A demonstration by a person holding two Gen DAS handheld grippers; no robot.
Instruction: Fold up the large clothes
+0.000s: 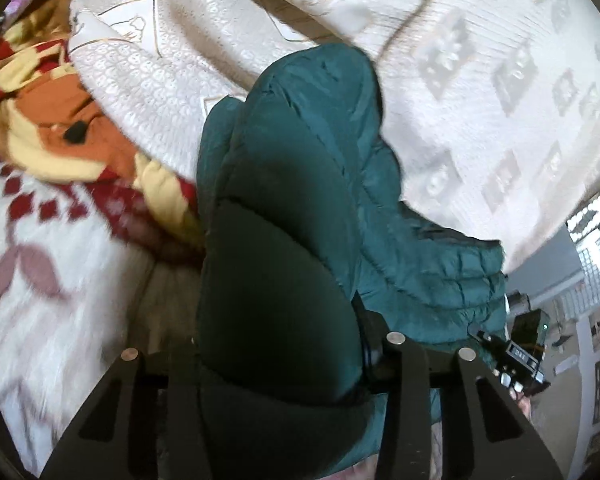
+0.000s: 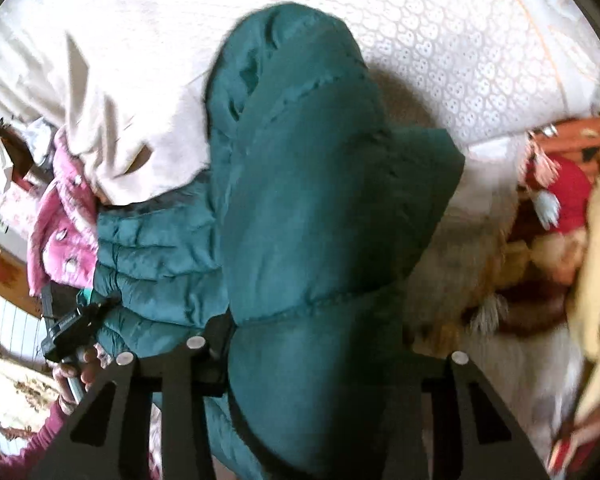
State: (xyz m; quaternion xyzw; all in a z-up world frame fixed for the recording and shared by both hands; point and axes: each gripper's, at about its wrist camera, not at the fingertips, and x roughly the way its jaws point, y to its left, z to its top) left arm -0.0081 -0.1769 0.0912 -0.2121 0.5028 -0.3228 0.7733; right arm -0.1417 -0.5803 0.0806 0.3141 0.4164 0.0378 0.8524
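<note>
A dark teal quilted puffer jacket (image 1: pixel 300 200) fills the middle of both views (image 2: pixel 320 200), held up over a bed. My left gripper (image 1: pixel 284 364) is shut on a thick fold of the jacket, which bulges between its jaws and hides the fingertips. My right gripper (image 2: pixel 316 360) is likewise shut on another padded part of the jacket. Each view shows the other gripper at the jacket's far side: the right one in the left wrist view (image 1: pixel 516 360), the left one in the right wrist view (image 2: pixel 72 328).
A white patterned bedspread (image 1: pixel 460 80) lies beneath. A plush fox toy (image 1: pixel 60 120) and a red-and-white blanket (image 1: pixel 40 260) lie at one side. A pink garment (image 2: pixel 60 220) and a cream garment (image 2: pixel 112 120) lie at the other side.
</note>
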